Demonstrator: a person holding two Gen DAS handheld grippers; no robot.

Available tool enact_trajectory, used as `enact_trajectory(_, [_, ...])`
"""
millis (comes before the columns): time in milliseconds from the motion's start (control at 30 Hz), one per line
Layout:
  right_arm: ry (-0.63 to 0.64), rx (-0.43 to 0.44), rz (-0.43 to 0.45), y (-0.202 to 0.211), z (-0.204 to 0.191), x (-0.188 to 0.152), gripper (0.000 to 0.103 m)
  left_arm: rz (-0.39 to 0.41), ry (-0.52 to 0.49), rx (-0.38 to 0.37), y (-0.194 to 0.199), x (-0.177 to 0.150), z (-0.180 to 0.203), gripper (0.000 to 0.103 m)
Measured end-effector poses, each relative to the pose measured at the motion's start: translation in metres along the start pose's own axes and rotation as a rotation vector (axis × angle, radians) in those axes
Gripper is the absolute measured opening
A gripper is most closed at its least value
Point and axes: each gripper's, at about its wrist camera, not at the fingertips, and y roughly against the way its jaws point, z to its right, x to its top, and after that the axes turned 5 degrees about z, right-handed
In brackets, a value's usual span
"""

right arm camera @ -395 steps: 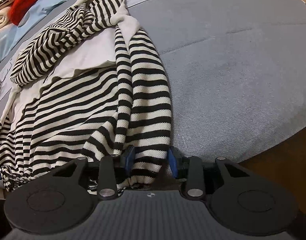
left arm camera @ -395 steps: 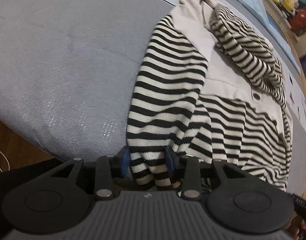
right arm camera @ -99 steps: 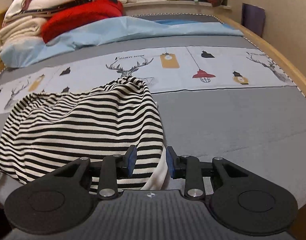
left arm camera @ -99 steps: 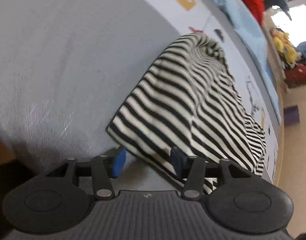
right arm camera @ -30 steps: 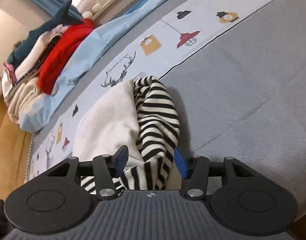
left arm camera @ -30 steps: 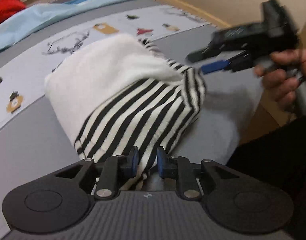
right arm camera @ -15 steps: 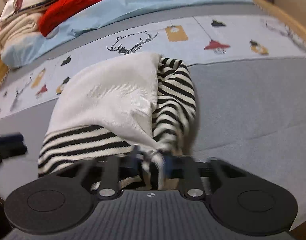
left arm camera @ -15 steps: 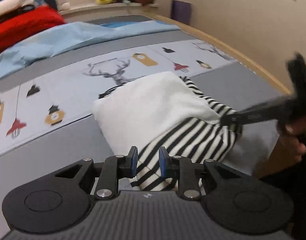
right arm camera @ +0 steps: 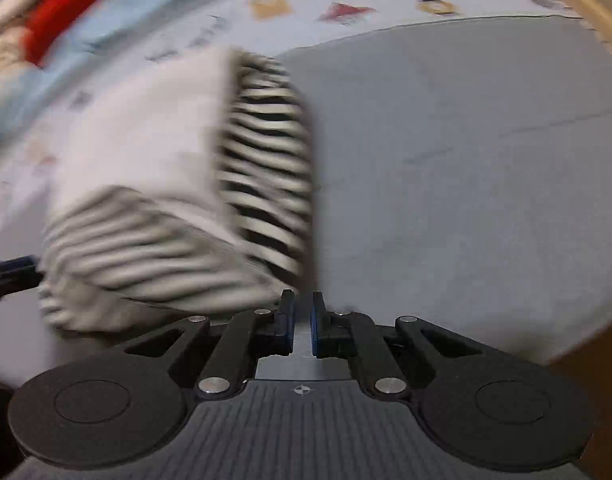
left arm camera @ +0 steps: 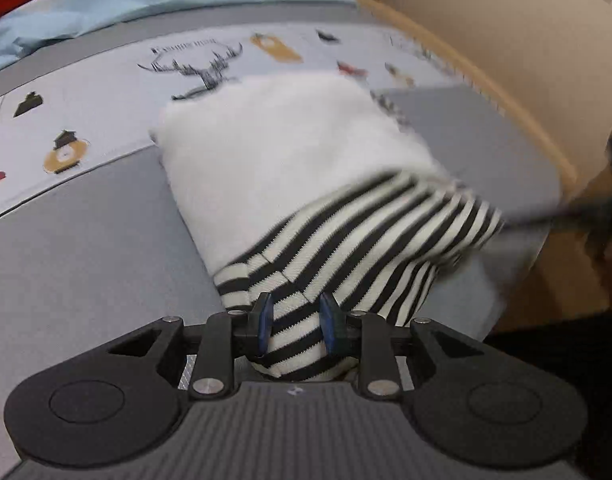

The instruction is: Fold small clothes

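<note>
Bed (left arm camera: 86,248) with grey cover; folded striped garment (left arm camera: 306,184) on it; light-blue sheet (left arm camera: 118,4) behind.

My left gripper (left arm camera: 294,322) and right gripper (right arm camera: 303,322) look alike: matt black arms with triangular cut-outs, each ending in a big round disc with a raised ring. The fingers (left arm camera: 263,322) carry blue pads on their inner faces. Silver screw heads (left arm camera: 207,385) sit on the linkage bars. Below is a ribbed dark-grey housing (right arm camera: 302,428) with a small crosshair mark at its top edge.
</note>
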Motion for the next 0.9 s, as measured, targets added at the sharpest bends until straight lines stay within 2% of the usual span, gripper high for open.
enact_trajectory(67, [-0.027, 0.015, 0.128, 0.017, 0.002, 0.010, 0.011, -0.003, -0.015, 0.004, -0.007, -0.002, 0.001, 0.032])
enact_trajectory(133, [-0.060, 0.070, 0.305, 0.038, 0.000, 0.021, 0.013, -0.007, 0.001, -0.009, -0.009, -0.001, -0.002, 0.032])
enact_trajectory(200, [-0.103, 0.159, 0.357, 0.041, -0.004, 0.029, 0.030, -0.011, 0.008, -0.017, -0.011, -0.002, -0.004, 0.033])
enact_trajectory(233, [-0.123, 0.197, 0.351, 0.035, -0.007, 0.034, 0.042, -0.009, 0.007, -0.017, -0.010, -0.003, -0.004, 0.033])
enact_trajectory(267, [-0.128, 0.214, 0.341, 0.028, -0.011, 0.039, 0.045, -0.007, 0.006, -0.018, -0.009, -0.003, -0.004, 0.033])
enact_trajectory(367, [-0.121, 0.199, 0.308, 0.002, -0.025, 0.054, 0.047, 0.000, 0.028, -0.035, -0.005, -0.002, -0.006, 0.034])
enact_trajectory(533, [-0.237, 0.209, 0.250, -0.046, -0.034, 0.080, 0.049, 0.047, 0.087, -0.050, 0.008, 0.003, -0.020, 0.034])
enact_trajectory(700, [-0.286, 0.199, 0.194, -0.085, -0.040, 0.094, 0.050, 0.082, 0.131, -0.035, 0.013, 0.008, -0.035, 0.034])
enact_trajectory(733, [-0.294, 0.213, 0.192, -0.086, -0.040, 0.095, 0.042, 0.088, 0.143, -0.031, 0.013, 0.009, -0.038, 0.034])
enact_trajectory(767, [-0.287, 0.242, 0.197, -0.086, -0.043, 0.097, 0.010, 0.094, 0.154, -0.028, 0.014, 0.011, -0.040, 0.034])
enact_trajectory(800, [-0.266, 0.272, 0.206, -0.084, -0.046, 0.100, 0.002, 0.102, 0.166, -0.024, 0.014, 0.013, -0.042, 0.034])
enact_trajectory(833, [-0.235, 0.291, 0.239, -0.076, -0.050, 0.102, 0.001, 0.111, 0.180, -0.022, 0.015, 0.015, -0.043, 0.034])
enact_trajectory(900, [-0.190, 0.328, 0.374, -0.051, -0.054, 0.106, 0.000, 0.130, 0.204, -0.019, 0.016, 0.018, -0.046, 0.034])
